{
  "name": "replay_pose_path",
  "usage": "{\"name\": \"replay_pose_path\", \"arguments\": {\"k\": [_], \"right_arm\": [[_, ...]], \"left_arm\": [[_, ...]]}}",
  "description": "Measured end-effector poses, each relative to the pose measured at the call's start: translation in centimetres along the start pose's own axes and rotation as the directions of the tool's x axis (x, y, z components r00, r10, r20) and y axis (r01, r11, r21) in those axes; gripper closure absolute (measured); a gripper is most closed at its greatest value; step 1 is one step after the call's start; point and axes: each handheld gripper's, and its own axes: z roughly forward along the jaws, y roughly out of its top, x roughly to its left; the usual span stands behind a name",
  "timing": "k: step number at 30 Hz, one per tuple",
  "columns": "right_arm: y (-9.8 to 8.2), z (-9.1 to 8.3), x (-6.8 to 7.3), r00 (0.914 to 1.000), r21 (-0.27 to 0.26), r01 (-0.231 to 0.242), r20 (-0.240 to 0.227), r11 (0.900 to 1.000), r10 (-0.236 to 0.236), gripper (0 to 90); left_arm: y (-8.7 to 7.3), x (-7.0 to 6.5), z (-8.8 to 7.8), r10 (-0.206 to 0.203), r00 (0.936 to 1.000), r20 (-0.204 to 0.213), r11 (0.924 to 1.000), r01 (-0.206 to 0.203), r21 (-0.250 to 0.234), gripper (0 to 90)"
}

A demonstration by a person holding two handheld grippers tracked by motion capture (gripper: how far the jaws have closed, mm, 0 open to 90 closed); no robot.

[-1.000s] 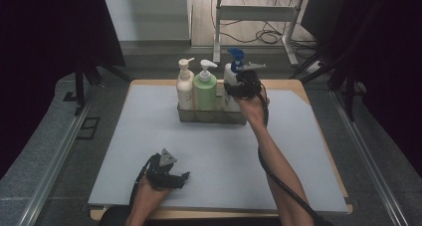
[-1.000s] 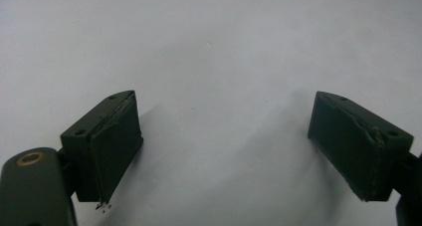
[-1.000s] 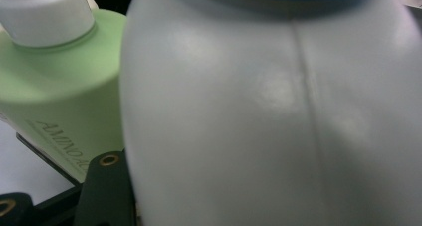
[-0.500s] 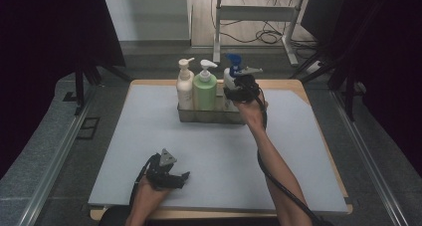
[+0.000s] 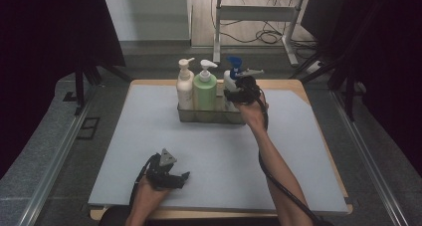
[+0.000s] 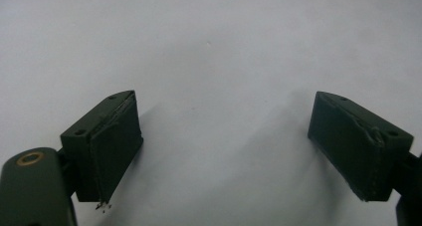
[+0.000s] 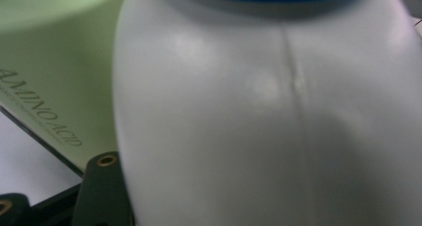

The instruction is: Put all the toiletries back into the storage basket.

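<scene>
From the high view, the right gripper (image 5: 238, 90) sits against the white plastic pump bottle with the blue top (image 5: 230, 81), which stands at the right end of a clear rectangular caddy (image 5: 209, 115) at the far side of the pale grey mat (image 5: 149, 136), beside a green pump bottle (image 5: 204, 90) and a cream pump bottle (image 5: 184, 86). The left gripper (image 5: 171, 175) rests near the mat's front edge, well apart from the caddy.

In the left gripper view, its jaws stand wide apart over bare mat, gripping nothing.

In the right gripper view, the white bottle's body fills the space between the jaws, so it looks clasped at a middling width. For a clean lift, I judge the squeeze should stay square on the body, then rise straight up so the bottle clears the caddy wall and the green neighbour.
</scene>
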Motion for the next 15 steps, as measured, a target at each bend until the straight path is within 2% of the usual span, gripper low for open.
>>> {"name": "replay_pose_path", "arguments": {"k": [2,5,9,11,15], "right_arm": [[-0.07,0.06,-0.37,0.9987,0.007,-0.039,-0.032,0.999,0.039,34.2],[-0.25,0.2,-0.58,0.9972,0.008,-0.056,-0.049,0.998,0.057,32.8],[-0.42,0.47,-0.67,0.9986,0.007,-0.043,-0.031,0.999,0.043,26.7],[-0.54,0.53,-0.83,0.9976,0.001,-0.046,-0.051,0.999,0.046,22.9],[-0.55,0.41,-0.81,0.9984,-0.002,-0.023,-0.052,1.0,0.022,19.2]], "left_arm": [[0.0,0.0,0.0,0.0,1.0,0.0,1.0,0.0,0.0,12.9],[0.0,0.0,0.0,0.0,1.0,0.0,1.0,0.0,0.0,12.9],[0.01,-0.01,-0.02,0.0,1.0,-0.001,1.0,0.0,0.001,12.9],[0.01,0.0,-0.02,0.0,1.0,0.0,1.0,0.0,0.001,12.9],[0.01,-0.01,-0.02,0.0,1.0,-0.001,1.0,0.0,0.001,12.9]]}}
